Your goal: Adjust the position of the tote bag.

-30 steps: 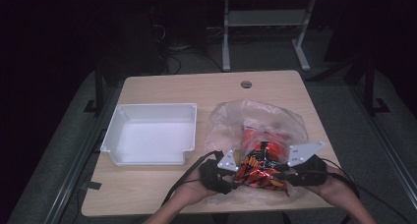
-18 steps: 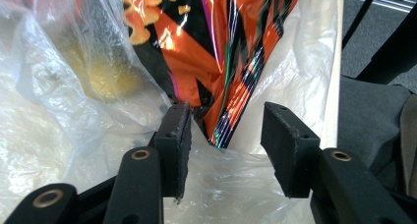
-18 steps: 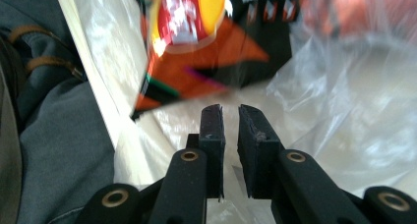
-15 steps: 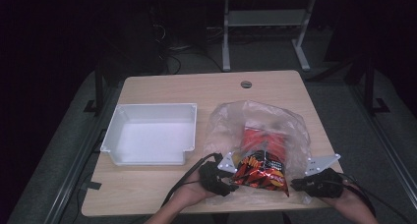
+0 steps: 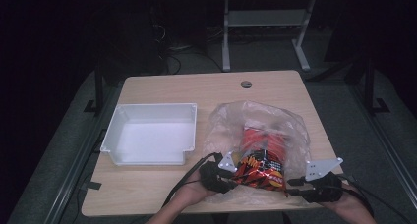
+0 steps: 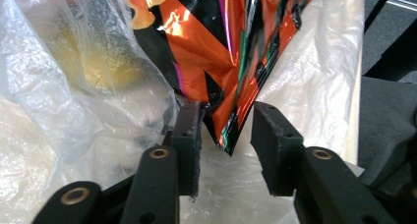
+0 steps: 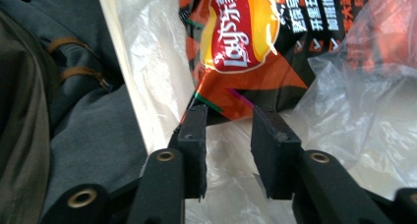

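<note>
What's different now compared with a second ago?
The right gripper has drawn away from the crisp packet towards the table's right edge, its jaws just opening. The left gripper's jaws have been closing around the packet's corner. The white tray and plastic bag stayed put.

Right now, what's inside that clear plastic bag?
The clear plastic bag holds red packets; an orange-and-black crisp packet sticks out of its mouth. Crinkled film blurs whatever lies deeper inside.

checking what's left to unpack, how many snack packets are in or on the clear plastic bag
2 can be made out: a black and orange foil chip packet at the clear plastic bag's near mouth, and a red packet deeper inside behind it. More may be hidden under the crumpled plastic.
</note>
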Demonstrator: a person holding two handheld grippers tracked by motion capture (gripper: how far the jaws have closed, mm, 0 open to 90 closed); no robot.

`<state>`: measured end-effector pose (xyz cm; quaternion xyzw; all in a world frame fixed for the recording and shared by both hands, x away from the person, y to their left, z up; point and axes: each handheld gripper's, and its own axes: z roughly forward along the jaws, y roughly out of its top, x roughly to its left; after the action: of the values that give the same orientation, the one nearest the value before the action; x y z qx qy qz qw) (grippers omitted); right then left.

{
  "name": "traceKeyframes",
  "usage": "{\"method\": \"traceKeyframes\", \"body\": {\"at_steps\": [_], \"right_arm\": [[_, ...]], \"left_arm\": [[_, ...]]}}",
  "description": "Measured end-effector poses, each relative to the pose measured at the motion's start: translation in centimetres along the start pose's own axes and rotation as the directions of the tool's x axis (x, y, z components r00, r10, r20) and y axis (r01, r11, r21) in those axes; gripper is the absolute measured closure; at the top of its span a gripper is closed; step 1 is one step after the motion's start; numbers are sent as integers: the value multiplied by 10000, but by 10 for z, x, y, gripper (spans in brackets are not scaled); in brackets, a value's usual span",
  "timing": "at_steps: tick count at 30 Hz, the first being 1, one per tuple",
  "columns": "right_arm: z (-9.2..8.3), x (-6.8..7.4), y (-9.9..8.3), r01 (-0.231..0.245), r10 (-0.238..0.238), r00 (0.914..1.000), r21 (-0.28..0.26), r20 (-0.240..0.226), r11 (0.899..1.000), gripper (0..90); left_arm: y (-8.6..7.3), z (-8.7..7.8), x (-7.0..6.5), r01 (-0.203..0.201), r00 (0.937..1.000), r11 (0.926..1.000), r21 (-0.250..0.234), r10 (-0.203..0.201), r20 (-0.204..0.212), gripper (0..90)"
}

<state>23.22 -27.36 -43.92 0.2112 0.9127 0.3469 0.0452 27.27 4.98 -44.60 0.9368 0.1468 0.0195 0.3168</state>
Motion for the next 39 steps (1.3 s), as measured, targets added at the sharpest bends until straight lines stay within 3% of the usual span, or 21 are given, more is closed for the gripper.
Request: {"method": "traceKeyframes", "body": {"at_steps": [9,10,13,14,16,22,24,29,35,39], "right_arm": [[-4,5,1,176,-179,9998,-253,-113,9995,600],[-4,6,1,228,-230,9997,-236,-64,9995,596],[-3,6,1,211,-211,9998,-172,21,9996,581],[-3,6,0,132,-132,9999,-177,-1,9998,580],[-4,5,-1,114,-113,9999,-230,61,9997,568],[-8,7,-2,135,-131,9998,-305,124,9994,547],[-9,10,-1,215,-211,9997,-272,158,9994,546],[-9,14,2,496,-478,9970,-277,613,9984,549],[-15,13,10,518,-442,9920,-622,1179,9967,619],[-17,13,14,557,-471,9887,-576,1422,9968,771]], "left_arm": [[2,0,0,-12,10000,9999,-138,11,-46,797],[2,-1,1,-181,9998,9998,-17,181,-35,807],[4,-1,-2,-160,9998,9998,-148,159,-82,831],[4,-3,-1,-387,9992,9992,-56,386,-94,842],[4,-4,-1,-199,9998,9992,-360,199,8,873],[6,-11,1,-154,9997,9975,-684,166,166,893],[8,-15,2,239,9993,9932,-1139,-206,301,894],[12,-22,4,255,9993,9901,-1377,-217,292,895],[15,-27,4,177,9993,9886,-1494,-124,365,895],[16,-29,4,227,9992,9858,-1665,-169,365,893]]}}
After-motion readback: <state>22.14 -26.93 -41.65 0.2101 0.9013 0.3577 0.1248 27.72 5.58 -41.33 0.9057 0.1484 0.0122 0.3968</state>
